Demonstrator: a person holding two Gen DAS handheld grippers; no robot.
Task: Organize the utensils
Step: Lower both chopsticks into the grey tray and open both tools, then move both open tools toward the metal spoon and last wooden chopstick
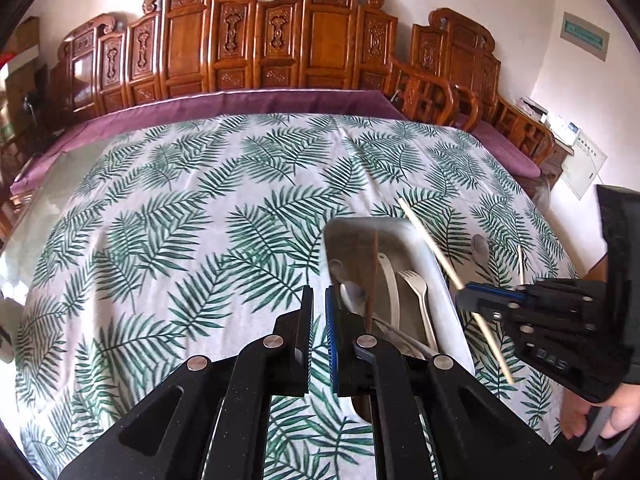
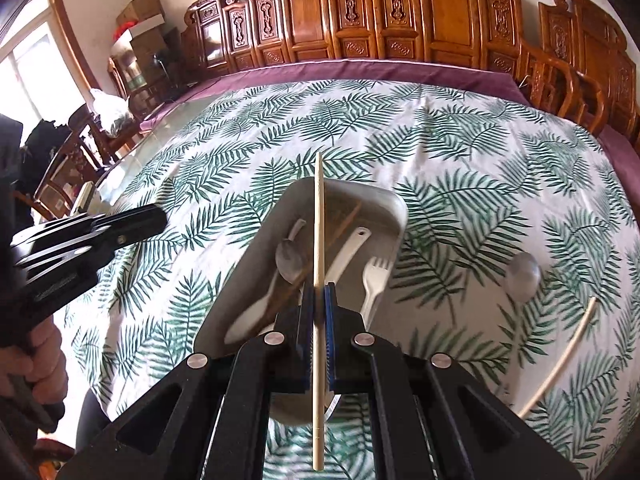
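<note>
- Your right gripper [image 2: 319,296] pinches a chopstick [image 2: 319,264] lengthwise over the tray [image 2: 396,204], probably so it drops in beside the fork [image 2: 376,280].
- Your left gripper [image 1: 319,312] is nearly closed on nothing, waiting beside the tray.
- A spoon [image 2: 522,276] and a second chopstick [image 2: 560,364] lie on the tablecloth [image 2: 480,140].

A table [image 1: 160,220] covered by a white cloth [image 2: 460,152] printed with green fern leaves fills both views. Behind it stands a row of carved wooden chairs [image 1: 276,44] with purple cushions [image 1: 248,102] against a pale wall. Cardboard boxes [image 2: 140,12] are stacked near a window [image 2: 28,80] at the left.
</note>
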